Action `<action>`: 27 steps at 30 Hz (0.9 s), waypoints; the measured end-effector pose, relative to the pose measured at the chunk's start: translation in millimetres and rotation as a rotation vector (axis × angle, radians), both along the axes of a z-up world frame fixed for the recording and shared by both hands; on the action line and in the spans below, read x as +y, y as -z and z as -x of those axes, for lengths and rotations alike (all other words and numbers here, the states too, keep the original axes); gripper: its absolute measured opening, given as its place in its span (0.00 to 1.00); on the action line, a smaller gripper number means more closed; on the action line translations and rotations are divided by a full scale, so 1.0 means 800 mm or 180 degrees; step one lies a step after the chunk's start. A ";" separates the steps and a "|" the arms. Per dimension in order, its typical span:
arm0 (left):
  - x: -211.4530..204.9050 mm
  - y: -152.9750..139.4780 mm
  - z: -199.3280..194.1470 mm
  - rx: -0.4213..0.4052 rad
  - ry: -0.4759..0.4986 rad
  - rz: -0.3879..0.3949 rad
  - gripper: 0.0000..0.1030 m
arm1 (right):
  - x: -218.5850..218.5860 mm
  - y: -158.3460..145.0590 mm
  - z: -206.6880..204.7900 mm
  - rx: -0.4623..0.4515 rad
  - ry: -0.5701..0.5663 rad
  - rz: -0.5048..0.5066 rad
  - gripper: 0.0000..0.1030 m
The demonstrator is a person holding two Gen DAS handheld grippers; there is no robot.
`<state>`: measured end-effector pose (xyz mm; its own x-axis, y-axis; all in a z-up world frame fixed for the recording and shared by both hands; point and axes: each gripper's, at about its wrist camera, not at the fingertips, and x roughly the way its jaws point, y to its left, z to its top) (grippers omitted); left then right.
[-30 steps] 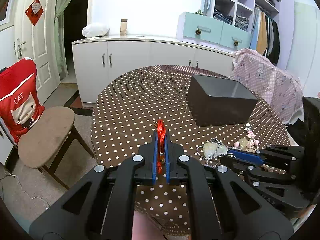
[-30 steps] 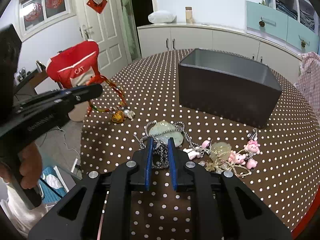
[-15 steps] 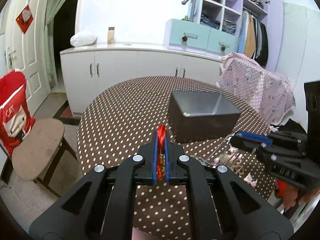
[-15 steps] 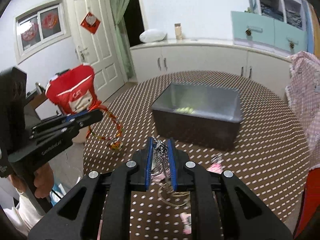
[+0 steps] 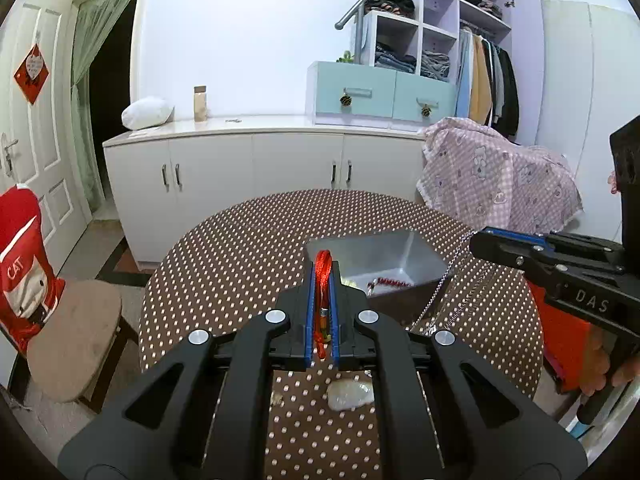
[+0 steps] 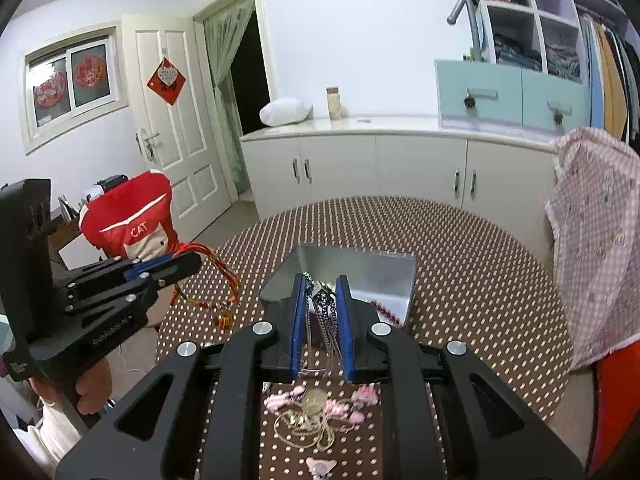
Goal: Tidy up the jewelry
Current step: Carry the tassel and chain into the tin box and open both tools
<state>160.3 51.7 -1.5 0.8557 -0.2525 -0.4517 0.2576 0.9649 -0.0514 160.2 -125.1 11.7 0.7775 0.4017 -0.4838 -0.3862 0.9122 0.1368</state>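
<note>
A: Jewelry hangs from both grippers: the left gripper point(image 5: 322, 280) pinches a red cord point(image 5: 321, 276), the right gripper point(image 6: 322, 294) a silver chain point(image 6: 325, 312), near the grey box point(image 6: 384, 276).

B: Only the right view shows the cord's beaded end point(image 6: 224, 318) dangling and pink charms point(image 6: 320, 400) on the table point(image 6: 480, 280).

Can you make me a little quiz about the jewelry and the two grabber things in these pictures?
1. True or false: the left hand-held gripper is shut on a red cord bracelet.
2. What does the right hand-held gripper hold? A) a silver chain necklace B) a spoon C) a sock
3. Fill in: the grey box stands on a brown table with white ____.

Key
1. True. The red cord is pinched between the blue pads.
2. A. The chain hangs down from between the pads.
3. Dots. The tablecloth is polka-dotted. Pink charm jewelry lies on it too.
</note>
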 end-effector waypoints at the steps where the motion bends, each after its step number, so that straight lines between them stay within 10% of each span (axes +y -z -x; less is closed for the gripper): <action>1: -0.002 -0.004 -0.003 -0.0004 0.0019 0.0006 0.06 | -0.001 -0.003 -0.002 -0.0020 0.0004 0.0000 0.13; 27: -0.039 -0.076 -0.050 -0.0231 0.0185 0.0000 0.06 | -0.028 -0.120 -0.052 -0.0483 0.0110 -0.0067 0.13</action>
<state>200.0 20.7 59.6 0.8700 -0.3027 -0.3891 0.3163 0.9482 -0.0304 201.5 -147.3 107.8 0.8545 0.3824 -0.3515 -0.3724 0.9228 0.0985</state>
